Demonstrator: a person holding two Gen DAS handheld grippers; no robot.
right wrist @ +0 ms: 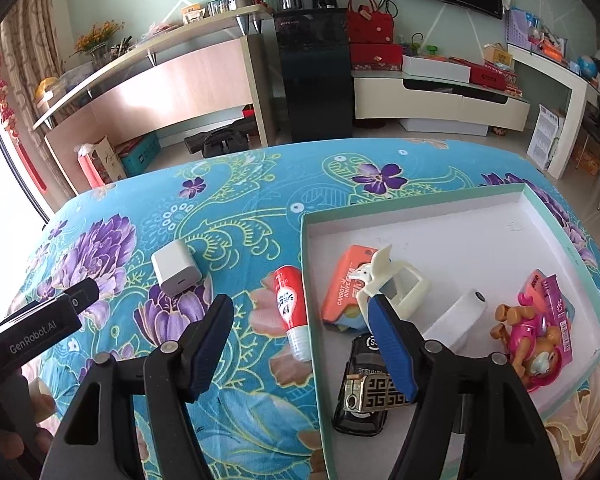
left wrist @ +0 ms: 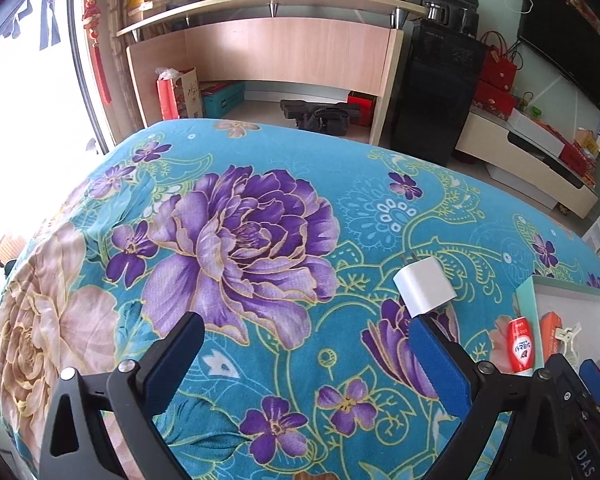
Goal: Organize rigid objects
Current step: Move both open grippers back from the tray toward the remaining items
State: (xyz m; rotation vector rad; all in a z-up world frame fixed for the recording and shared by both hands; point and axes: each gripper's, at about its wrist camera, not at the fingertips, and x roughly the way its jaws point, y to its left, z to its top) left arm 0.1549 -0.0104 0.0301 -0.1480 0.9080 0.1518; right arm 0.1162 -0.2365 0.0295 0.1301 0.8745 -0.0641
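Observation:
A white charger block lies on the floral cloth, just beyond the right finger of my open, empty left gripper. A red and white tube lies on the cloth beside the left wall of a shallow white box. My right gripper is open and empty, straddling that wall above the tube. In the box lie an orange carrot-knife pack, a cream tool, a white roll, a black and gold lighter and a pink toy.
The table wears a teal cloth with purple flowers. Its far edge drops to the floor, with a wooden desk and a black cabinet behind. My left gripper body shows at the left of the right wrist view.

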